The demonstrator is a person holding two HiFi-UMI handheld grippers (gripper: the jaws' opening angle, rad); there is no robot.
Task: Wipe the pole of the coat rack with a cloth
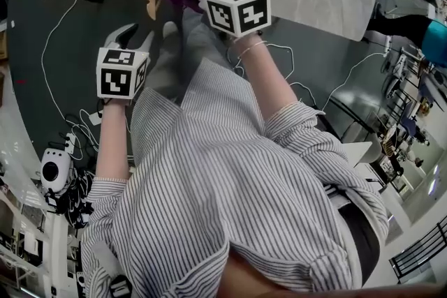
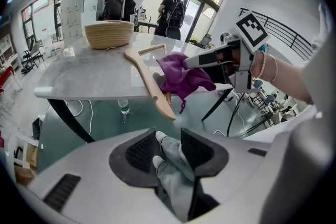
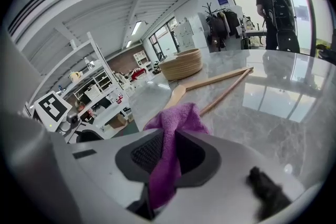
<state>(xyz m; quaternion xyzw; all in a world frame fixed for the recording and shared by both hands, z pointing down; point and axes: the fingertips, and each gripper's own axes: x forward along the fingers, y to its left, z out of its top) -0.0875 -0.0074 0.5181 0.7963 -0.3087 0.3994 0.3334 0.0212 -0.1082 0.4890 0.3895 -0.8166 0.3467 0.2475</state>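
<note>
**Purple cloth (image 3: 169, 128), pinched in your right gripper (image 3: 167, 148), at the near edge of the marble table (image 1: 318, 0).**

The cloth was soft, nubby and bunched. One fold stood above the jaws and a tail hung down between them, clamped by both pads. It lay by the wooden hanger (image 2: 148, 81), which rested flat on the table with one end past the edge; whether the two touched could not be told. You held your right arm stretched forward, its striped sleeve (image 1: 300, 132) pushed up. Your left gripper (image 2: 170, 148) hung lower and nearer your body, off the table. Its jaws stood apart on nothing, with your trouser legs (image 2: 176, 176) showing beyond them.
</note>
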